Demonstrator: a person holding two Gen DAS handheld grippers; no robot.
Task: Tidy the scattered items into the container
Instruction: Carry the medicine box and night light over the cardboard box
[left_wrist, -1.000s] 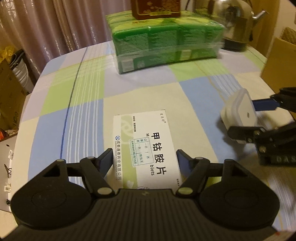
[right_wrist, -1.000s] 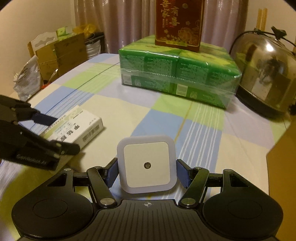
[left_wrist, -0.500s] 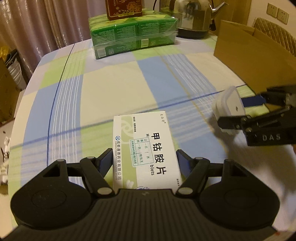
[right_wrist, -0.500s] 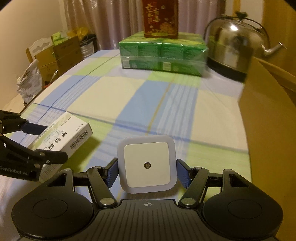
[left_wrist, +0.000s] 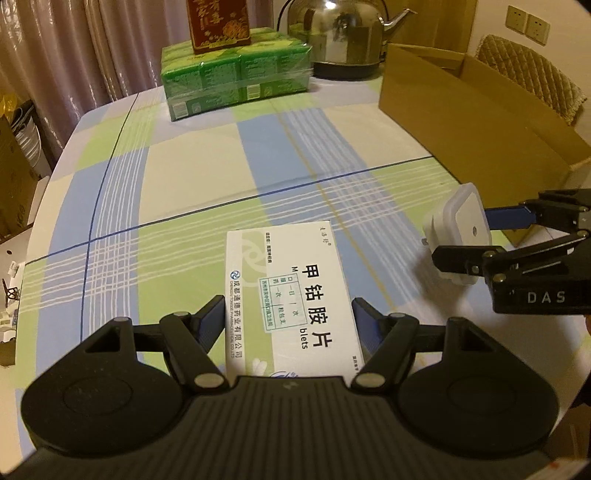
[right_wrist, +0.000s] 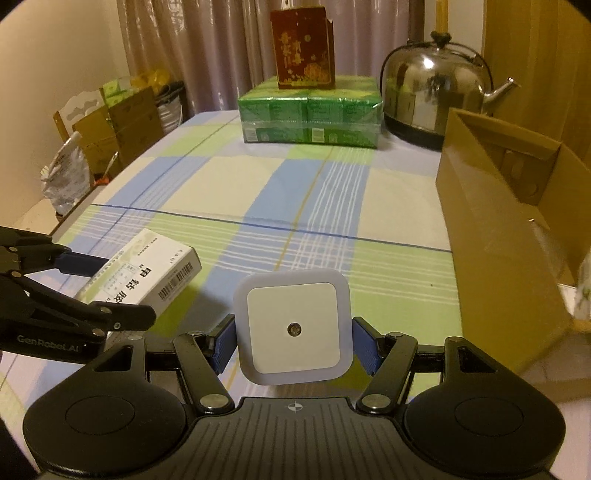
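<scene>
While both grippers hang above the checked tablecloth (left_wrist: 207, 177), each carries one item clear of it. The left gripper (left_wrist: 290, 325) has its blue pads pressed on the long sides of a white medicine box (left_wrist: 291, 295), whose top face reads "甲钴胺片" in large black characters, with "blets" as the visible end of an English word, a small green-framed dosage table, and along its left edge a round logo, the maker's Chinese name ending "有限公司", and tiny English print too small to read surely. From the right wrist camera the same box (right_wrist: 147, 273) shows a barcode on its end flap, and the left gripper's body (right_wrist: 48, 295) bears the words "GenRobot.AI". The right gripper (right_wrist: 293, 345) is clamped on a white square night light (right_wrist: 293, 326) with rounded corners and a small dark sensor dot in the middle of its face; in the left view the light (left_wrist: 463, 225) sits in jaws whose housing is marked "DAS". An open brown cardboard box (left_wrist: 472, 110), the container, stands on the right side of the table; the night light is near its near-left corner, the medicine box farther left, neither inside. At the far end a shrink-wrapped green pack (right_wrist: 310, 110) with unreadable small labels carries a red carton (right_wrist: 303, 48) printed with gold Chinese characters, blurred, and just right of them stands a steel kettle (right_wrist: 436, 92).
</scene>
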